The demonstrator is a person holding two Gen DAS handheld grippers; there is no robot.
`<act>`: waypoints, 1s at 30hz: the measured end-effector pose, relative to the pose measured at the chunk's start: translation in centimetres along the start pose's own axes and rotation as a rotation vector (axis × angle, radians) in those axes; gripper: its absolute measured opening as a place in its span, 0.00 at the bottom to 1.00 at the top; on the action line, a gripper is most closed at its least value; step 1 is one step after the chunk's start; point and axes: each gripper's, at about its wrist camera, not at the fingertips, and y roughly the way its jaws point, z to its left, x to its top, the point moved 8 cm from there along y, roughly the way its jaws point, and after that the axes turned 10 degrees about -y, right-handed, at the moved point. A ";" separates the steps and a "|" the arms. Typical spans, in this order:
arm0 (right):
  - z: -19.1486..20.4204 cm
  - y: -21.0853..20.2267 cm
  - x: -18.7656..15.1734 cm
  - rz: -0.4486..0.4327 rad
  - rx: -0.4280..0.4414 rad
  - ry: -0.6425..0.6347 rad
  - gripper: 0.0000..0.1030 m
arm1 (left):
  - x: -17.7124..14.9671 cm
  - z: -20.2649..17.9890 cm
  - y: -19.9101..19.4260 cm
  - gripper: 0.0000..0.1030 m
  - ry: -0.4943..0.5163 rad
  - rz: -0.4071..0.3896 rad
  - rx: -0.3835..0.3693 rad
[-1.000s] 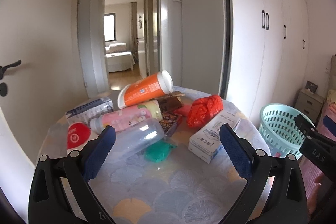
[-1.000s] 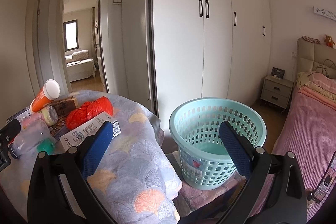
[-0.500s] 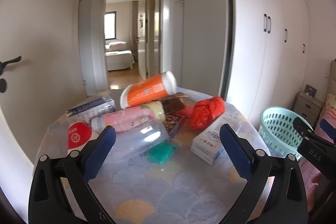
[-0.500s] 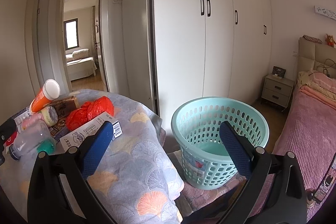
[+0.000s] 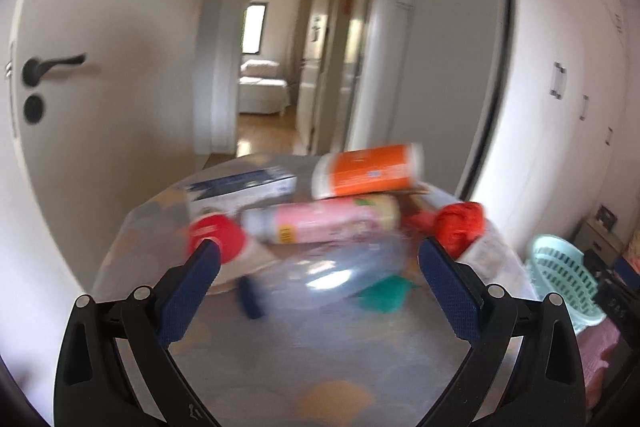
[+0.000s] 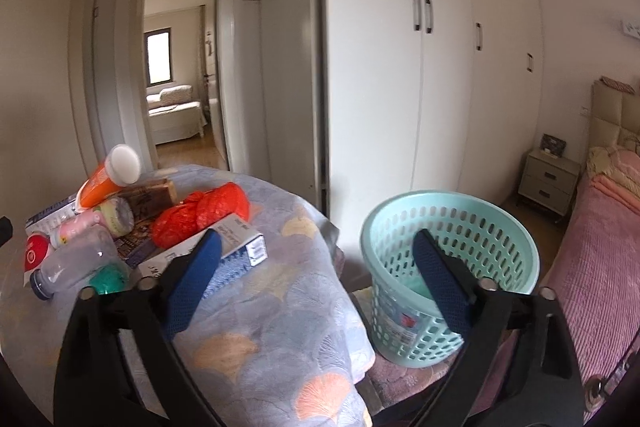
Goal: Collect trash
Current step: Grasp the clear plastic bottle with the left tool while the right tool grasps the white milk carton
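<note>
Left gripper: jaws wide apart, nothing between the pads. It points slightly downward at the near side of the trash heap; the view is blurred. The stance suggests an approach to a first pick, most likely the clear bottle.

Right gripper: jaws have just been closing a little yet stand wide, with nothing between them. It is aimed at the gap between table and basket, holding nothing.

Trash, all lying on the table, none yet collected:
- Clear plastic bottle, on its side, dark cap to the left; nearest the left gripper, framed between its fingers.
- Green crumpled item, just right of the bottle.
- Pink-labelled bottle, on its side, just behind the clear one.
- Orange cup, tipped over, resting on top of the pile at the far side.
- Blue-and-white carton, far left.
- Red-and-white packet, left, partly behind the left finger.
- Red plastic bag, right of the pile.
- White box, near right, beside the bag.

Table: round, draped in a fan-patterned cloth.

Basket: pale green, perforated, standing lower than the tabletop, right of the table; evidently the destination for the trash. Contents hard to tell.
</note>
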 end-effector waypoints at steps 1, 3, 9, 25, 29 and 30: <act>0.4 0.2 0.1 0.004 0.009 -0.009 0.75 | 0.1 0.8 0.3 0.93 -0.004 0.007 0.017; 1.4 0.8 0.2 0.016 0.038 -0.027 0.60 | 0.3 2.6 0.8 0.92 -0.013 0.023 0.053; 4.2 2.9 0.6 0.068 0.140 -0.017 0.57 | 0.3 3.9 2.8 0.91 0.027 0.109 -0.018; 10.4 9.5 -1.7 0.352 0.212 0.142 0.86 | -2.0 -1.9 10.4 0.86 0.271 0.433 -0.287; 11.9 11.2 -2.4 0.406 0.208 0.119 0.86 | -3.3 -2.6 11.4 0.75 0.302 0.518 -0.298; 12.1 11.5 -2.6 0.420 0.208 0.120 0.86 | -3.7 -2.8 11.6 0.73 0.309 0.529 -0.293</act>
